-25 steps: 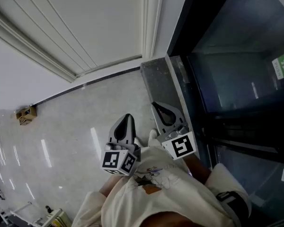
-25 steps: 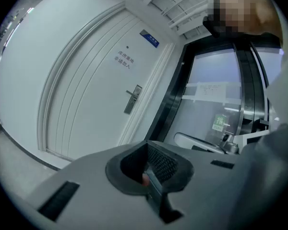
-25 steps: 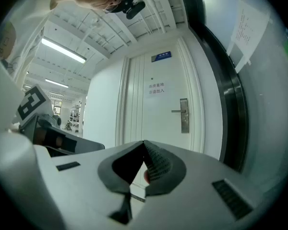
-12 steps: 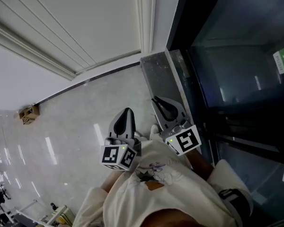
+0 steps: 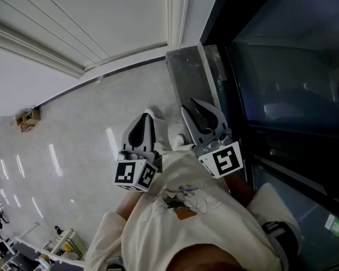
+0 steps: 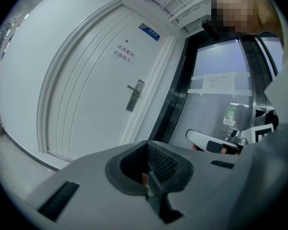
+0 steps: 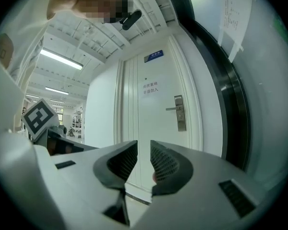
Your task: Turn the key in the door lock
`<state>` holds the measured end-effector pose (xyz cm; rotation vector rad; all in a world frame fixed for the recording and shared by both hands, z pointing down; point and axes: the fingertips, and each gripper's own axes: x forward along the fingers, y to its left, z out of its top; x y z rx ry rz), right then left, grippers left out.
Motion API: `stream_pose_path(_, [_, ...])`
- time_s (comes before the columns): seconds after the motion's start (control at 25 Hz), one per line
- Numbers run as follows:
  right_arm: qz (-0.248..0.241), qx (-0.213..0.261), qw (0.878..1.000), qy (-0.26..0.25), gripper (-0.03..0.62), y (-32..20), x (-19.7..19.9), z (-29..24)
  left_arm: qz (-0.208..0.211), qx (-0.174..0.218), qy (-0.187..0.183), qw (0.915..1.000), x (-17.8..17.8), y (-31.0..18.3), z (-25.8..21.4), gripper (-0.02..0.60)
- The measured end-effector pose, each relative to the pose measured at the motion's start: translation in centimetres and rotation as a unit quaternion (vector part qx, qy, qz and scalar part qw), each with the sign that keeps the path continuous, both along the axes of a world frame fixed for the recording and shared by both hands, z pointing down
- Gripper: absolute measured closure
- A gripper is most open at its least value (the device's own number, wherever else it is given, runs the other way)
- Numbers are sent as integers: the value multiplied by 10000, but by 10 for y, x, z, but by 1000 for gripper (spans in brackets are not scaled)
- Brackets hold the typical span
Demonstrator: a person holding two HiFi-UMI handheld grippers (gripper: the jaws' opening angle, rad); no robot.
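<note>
The door (image 7: 149, 123) stood well apart from both tongs, ahead of them across bare floor (image 5: 85, 140). Its lock plate (image 7: 181, 113) — a narrow metal strip with its long axis upright and the lever handle (image 7: 171, 109) jutting leftward from it — sat near the door's right edge, just beside the dark-framed glass partition (image 5: 282, 66). In the right gripper view the plate lay above and to the right of the right tongs (image 7: 144, 150), whose jaws stood a narrow slit apart with nothing between them, only the door showing through the gap. In the left gripper view the same plate appeared above the left tongs (image 6: 148, 151) and a little left of centre, tilted in the frame; those jaws were pressed together and held nothing. No key could be made out at the lock from this far off. In the head view the right tongs sat on the partition side, so the right hand looked the nearer to the lock — probably the one to reach up and forward for it, though both had ground to cover first.
</note>
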<state>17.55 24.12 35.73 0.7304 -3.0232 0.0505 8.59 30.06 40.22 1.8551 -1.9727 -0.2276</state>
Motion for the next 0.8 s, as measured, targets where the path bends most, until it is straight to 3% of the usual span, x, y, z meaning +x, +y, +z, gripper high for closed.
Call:
stream_pose_path(0.28, [239, 41, 9996, 116, 526, -93, -55, 16, 181, -50, 174, 9997, -55, -93, 18, 575])
stream_pose_path(0.52, [544, 145, 9980, 302, 534, -194, -134, 6, 758, -131, 432, 9961, -129, -190, 17, 575])
stream_pose_path(0.8, [927, 122, 9954, 223, 548, -275, -210, -8, 1610, 240, 654, 9845, -187, -290, -15, 575])
